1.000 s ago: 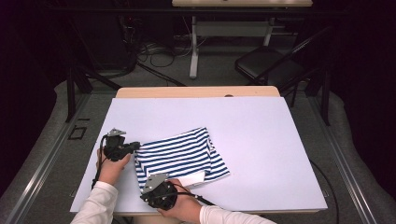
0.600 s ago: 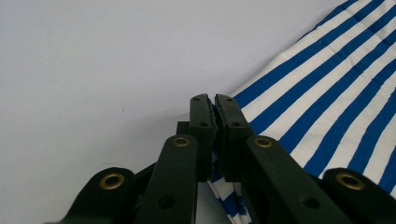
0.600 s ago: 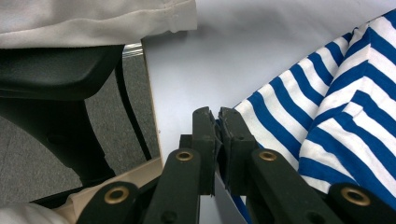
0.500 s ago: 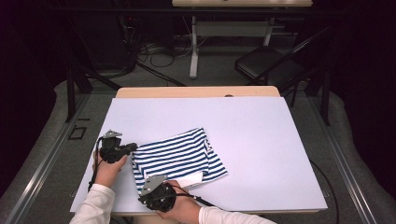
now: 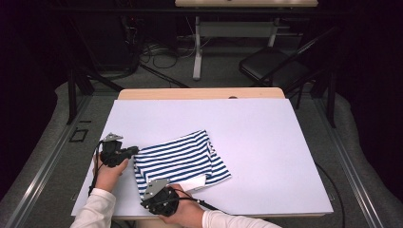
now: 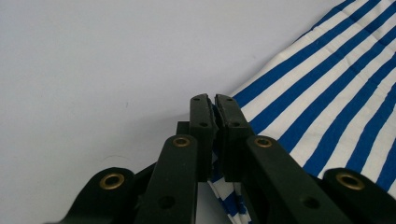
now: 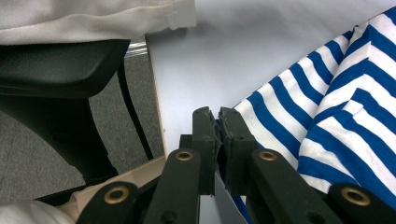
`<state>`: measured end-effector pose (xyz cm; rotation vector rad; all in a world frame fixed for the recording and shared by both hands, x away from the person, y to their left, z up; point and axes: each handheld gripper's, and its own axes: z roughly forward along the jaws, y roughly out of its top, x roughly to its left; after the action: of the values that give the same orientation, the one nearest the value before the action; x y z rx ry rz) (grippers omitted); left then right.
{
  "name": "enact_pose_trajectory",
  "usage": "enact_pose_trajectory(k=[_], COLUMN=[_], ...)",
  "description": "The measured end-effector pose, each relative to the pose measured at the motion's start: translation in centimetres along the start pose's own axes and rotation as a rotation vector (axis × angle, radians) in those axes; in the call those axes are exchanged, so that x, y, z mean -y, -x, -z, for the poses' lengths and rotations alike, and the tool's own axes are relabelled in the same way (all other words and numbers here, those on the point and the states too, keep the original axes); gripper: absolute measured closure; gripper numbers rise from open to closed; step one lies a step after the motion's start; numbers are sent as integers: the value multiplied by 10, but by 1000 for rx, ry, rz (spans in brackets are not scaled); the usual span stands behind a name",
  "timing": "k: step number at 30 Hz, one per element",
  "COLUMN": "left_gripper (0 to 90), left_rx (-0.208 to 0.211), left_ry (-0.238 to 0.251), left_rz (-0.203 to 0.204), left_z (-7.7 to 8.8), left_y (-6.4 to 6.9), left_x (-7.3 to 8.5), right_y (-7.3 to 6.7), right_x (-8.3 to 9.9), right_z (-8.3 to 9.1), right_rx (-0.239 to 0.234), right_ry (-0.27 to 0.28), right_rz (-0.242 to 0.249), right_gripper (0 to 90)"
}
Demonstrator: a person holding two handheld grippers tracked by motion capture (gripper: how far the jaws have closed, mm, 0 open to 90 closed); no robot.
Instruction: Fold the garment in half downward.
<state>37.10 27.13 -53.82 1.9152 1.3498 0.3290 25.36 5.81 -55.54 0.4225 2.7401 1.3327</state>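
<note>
Both jaws are pinching the striped shirt (image 5: 180, 159) edge (cloth between pads); left gripper (image 6: 215, 103) and right gripper (image 7: 214, 116) should be lifting evenly together.

table (image 5: 266, 142) beyond striped shirt (image 5: 183, 159) lies open.

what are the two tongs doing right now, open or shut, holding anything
Left tongs: shut on an edge of the striped shirt.
Right tongs: shut on the striped shirt's near edge.
</note>
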Motion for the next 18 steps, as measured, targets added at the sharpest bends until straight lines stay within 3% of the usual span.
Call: enact_pose_trajectory(k=[18], left_gripper=[864], left_rx=[1], left_ry=[0], left_rz=[2], left_z=[-1], left_y=[0], left_x=[0], right_y=[1], right_x=[0], right_z=[0], right_rx=[-6], right_ry=[-5], right_rz=[0], right_gripper=[858])
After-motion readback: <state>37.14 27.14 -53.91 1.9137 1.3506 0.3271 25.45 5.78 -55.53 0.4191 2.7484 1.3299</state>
